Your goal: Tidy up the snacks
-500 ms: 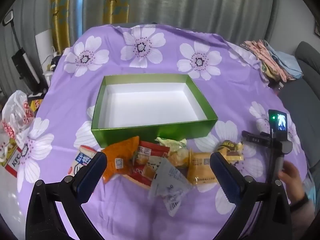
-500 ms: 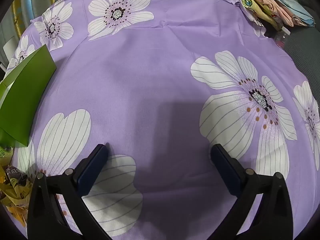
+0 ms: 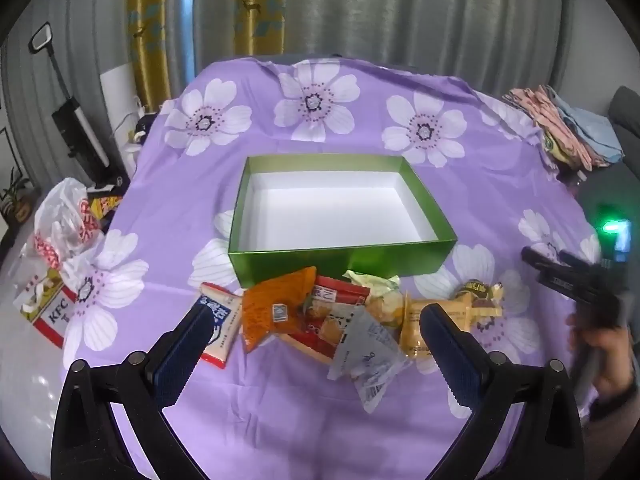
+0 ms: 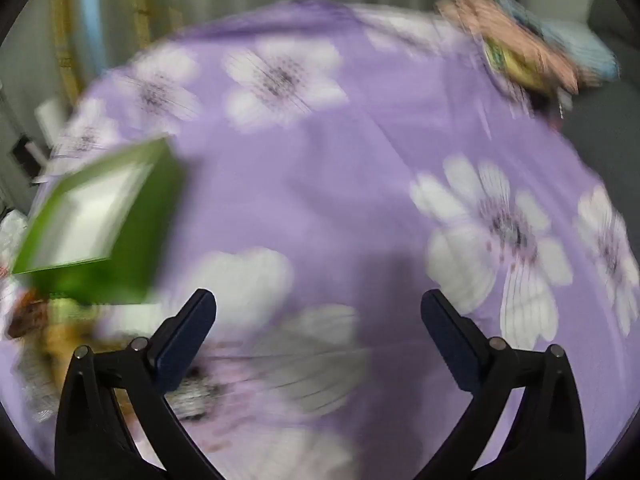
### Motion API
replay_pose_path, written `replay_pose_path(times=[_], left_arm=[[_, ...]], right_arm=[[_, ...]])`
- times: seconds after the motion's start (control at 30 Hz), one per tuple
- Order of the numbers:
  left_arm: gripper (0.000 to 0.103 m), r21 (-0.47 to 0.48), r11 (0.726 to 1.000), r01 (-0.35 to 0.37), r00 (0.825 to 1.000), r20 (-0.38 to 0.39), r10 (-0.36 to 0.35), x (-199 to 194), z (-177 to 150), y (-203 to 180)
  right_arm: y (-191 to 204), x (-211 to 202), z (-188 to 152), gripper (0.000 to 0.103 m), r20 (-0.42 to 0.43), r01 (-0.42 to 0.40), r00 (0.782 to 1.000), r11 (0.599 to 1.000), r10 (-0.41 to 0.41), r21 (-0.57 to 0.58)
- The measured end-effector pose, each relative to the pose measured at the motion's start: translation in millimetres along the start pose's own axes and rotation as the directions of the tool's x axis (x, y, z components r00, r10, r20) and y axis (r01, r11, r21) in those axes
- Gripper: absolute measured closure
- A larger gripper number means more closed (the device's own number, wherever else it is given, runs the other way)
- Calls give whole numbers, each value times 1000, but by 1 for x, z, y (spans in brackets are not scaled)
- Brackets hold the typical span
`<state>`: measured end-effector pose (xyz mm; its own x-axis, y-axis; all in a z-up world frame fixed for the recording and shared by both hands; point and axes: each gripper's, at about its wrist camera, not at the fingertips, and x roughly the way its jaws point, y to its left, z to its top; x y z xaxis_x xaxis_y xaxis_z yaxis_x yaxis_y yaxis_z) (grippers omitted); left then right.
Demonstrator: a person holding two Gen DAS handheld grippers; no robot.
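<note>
Left tongs [image 3: 316, 344]: spread as wide as they go, nothing between the pads, tilted down toward the snack pile.
Right tongs [image 4: 318, 332]: equally wide, empty; the view is smeared, so small detail is lost.
Snack pile [image 3: 344, 316]: lies on the purple flowered surface [image 3: 280, 420] just ahead of the left tongs, most of it framed between the two pads.
Pile axis: a row running crosswise to the left tongs, from the blue-and-white packet [image 3: 218, 326] by the left pad to the yellow packets [image 3: 476, 300] beyond the right pad.
Nearest single piece: the grey clear wrapper [image 3: 370, 356], closest to the left tongs and near centre; its long axis runs slantwise, near end down toward the right pad.
Orange packet [image 3: 272, 308]: left of centre, long axis leaning away from the tongs and slightly right.
Green box [image 3: 340, 210]: empty, straight beyond the pile, touching or almost touching its far edge; long side crosswise to the left tongs.
From the right tongs: box [image 4: 100, 220] and pile lie far to the left; only cloth is ahead.
Nearer hand: the left, by my judgement.
Coming move, judged: short reach forward and down, pads turned across the chosen packet's narrow width.
</note>
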<state>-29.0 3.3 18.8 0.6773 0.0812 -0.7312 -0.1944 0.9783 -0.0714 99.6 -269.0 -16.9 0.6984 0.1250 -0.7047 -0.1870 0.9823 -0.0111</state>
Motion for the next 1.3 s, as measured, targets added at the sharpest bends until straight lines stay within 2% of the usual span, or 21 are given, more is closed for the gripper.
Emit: replay_pose_path(times=[0.13,0.27,0.37,0.73,1.3], left_arm=[[1,-9,1000,-10,1000,12,10,-7,1,4],[1,5,1000,-11,999,51,11,-23,4,9],[1,10,1000,-17,997,75,16,-34,6,13],[1,4,1000,7,994,111,-8,-53,5,19],[1,12,999,34,992,117,-35,-57,1,19]], right_arm=[[54,-61,15,0,88,-83,992,990,93,-110],[83,-101,17,0,100,-186,974,969,203,-161],[98,-124,14,0,112,-219,963,954,245,-203],[127,-162,14,0,143,-249,946,935,291,-253],[126,-168,8,0,123,-277,941,925,316,-262]])
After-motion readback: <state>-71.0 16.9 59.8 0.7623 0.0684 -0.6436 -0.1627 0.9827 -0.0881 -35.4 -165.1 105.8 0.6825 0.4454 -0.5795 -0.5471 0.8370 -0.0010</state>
